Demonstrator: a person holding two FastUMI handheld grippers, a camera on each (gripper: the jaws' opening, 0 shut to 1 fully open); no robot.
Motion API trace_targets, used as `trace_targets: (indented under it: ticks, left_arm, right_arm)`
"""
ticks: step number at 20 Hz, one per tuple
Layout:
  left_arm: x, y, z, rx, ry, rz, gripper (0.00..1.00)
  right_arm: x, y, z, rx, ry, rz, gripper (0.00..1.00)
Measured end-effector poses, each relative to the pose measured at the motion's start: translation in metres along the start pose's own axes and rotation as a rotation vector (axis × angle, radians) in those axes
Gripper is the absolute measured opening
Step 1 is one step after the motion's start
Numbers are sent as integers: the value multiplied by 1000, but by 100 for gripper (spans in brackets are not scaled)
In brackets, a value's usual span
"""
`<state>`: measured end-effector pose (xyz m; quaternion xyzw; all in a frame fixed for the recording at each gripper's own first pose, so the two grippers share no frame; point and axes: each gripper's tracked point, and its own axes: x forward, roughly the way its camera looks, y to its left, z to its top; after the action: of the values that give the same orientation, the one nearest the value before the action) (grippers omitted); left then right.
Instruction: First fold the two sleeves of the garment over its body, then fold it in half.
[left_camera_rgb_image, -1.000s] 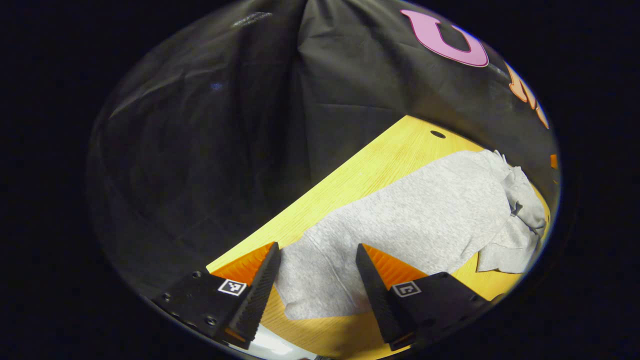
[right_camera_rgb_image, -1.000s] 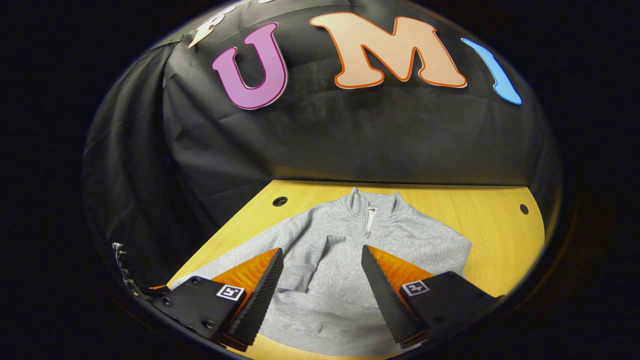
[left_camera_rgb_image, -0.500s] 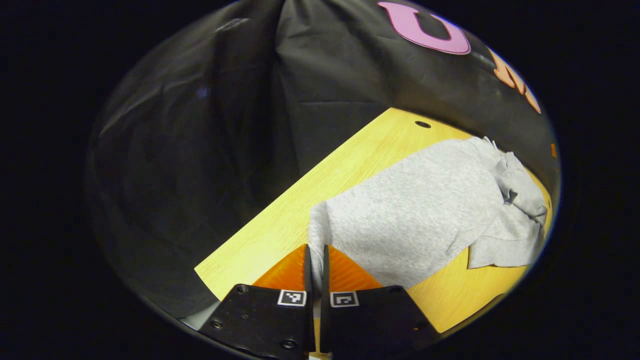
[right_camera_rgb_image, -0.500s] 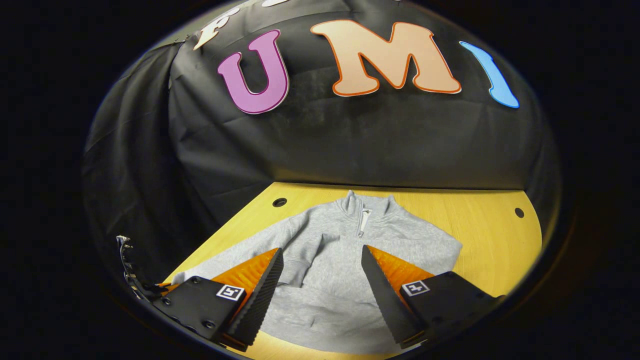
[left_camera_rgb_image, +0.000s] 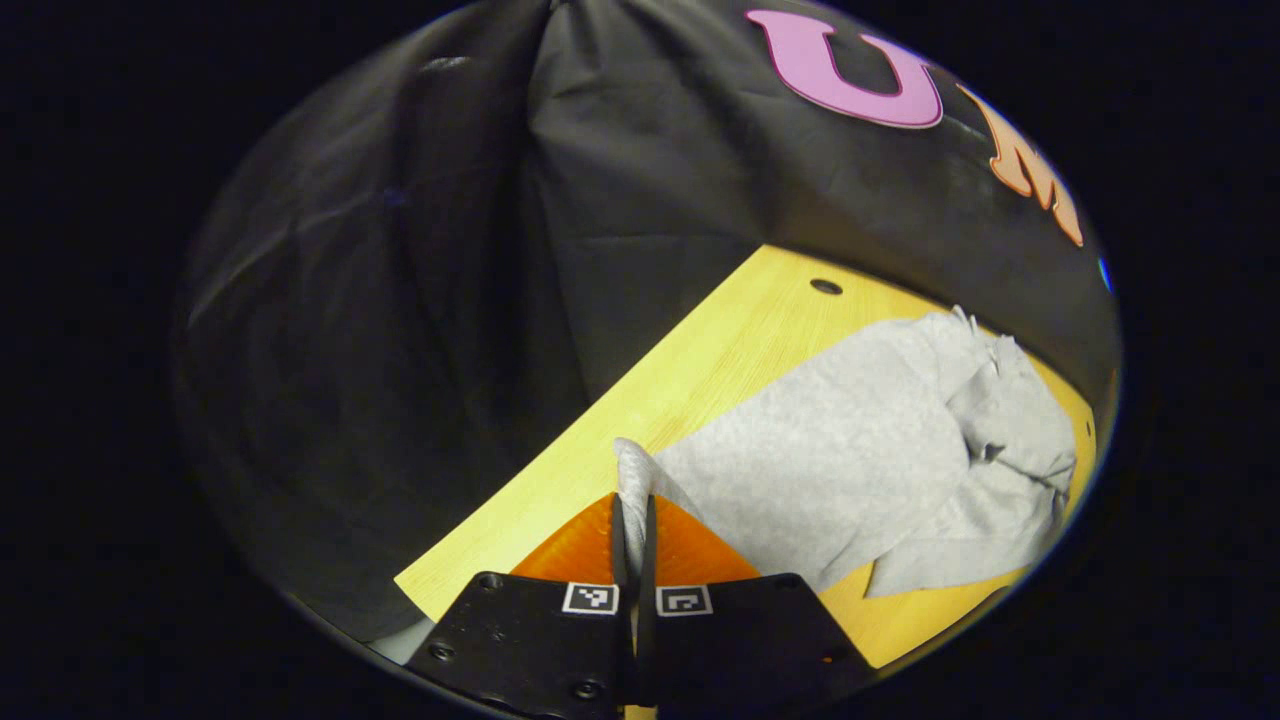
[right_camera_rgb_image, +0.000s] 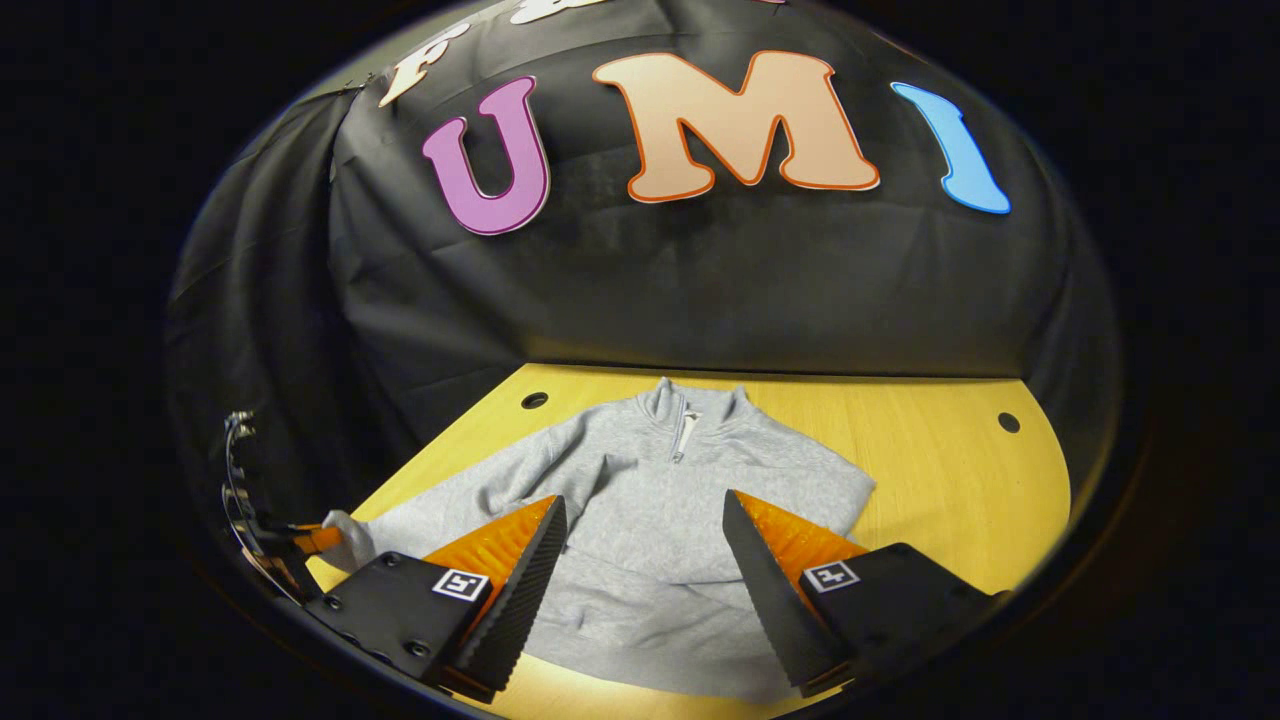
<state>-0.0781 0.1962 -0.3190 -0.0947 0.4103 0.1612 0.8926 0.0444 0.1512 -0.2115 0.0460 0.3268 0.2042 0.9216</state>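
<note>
A grey zip-neck sweatshirt (right_camera_rgb_image: 650, 510) lies on the yellow wooden table (right_camera_rgb_image: 950, 470), collar toward the booth wall. One sleeve (right_camera_rgb_image: 600, 480) is folded over the body; the other sleeve (left_camera_rgb_image: 800, 470) stretches out to the table's left edge. In the left gripper view my left gripper (left_camera_rgb_image: 632, 500) is shut on that sleeve's cuff (left_camera_rgb_image: 632, 470), which bunches up above the fingertips. The left gripper (right_camera_rgb_image: 300, 540) also appears far left in the right gripper view, holding the cuff. My right gripper (right_camera_rgb_image: 640, 505) hangs open above the sweatshirt's lower body, touching nothing.
The table has small round holes near its back corners (right_camera_rgb_image: 534, 400) (right_camera_rgb_image: 1008, 422). Black cloth walls close in behind and to the left. Bare tabletop lies right of the sweatshirt (right_camera_rgb_image: 960, 500). The table's left edge (left_camera_rgb_image: 520, 500) runs close to the held cuff.
My left gripper went from open around the sleeve cuff to shut on it and has lifted it slightly. The right gripper stayed open and drifted a little rightward.
</note>
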Motion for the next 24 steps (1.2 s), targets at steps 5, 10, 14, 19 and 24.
trace_targets:
  ticks: [5, 10, 14, 19, 24]
  left_arm:
    - [1, -23, 44, 15, -57, -32, 0]
    - [-3, -57, 85, 60, -117, -81, 0]
    - [0, -106, 120, 106, -178, -137, 0]
    - [-5, -168, 148, 133, -215, -222, 0]
    - [-13, -238, 165, 206, -252, -307, 0]
  right_arm:
    - [-19, -24, 1, 16, -19, -30, 94]
    - [-39, -52, -6, 36, -23, -70, 98]
    - [-56, -76, -12, 47, -24, -104, 94]
    - [-79, -102, -15, 62, -34, -144, 94]
    - [-96, -124, -26, 76, -28, -178, 98]
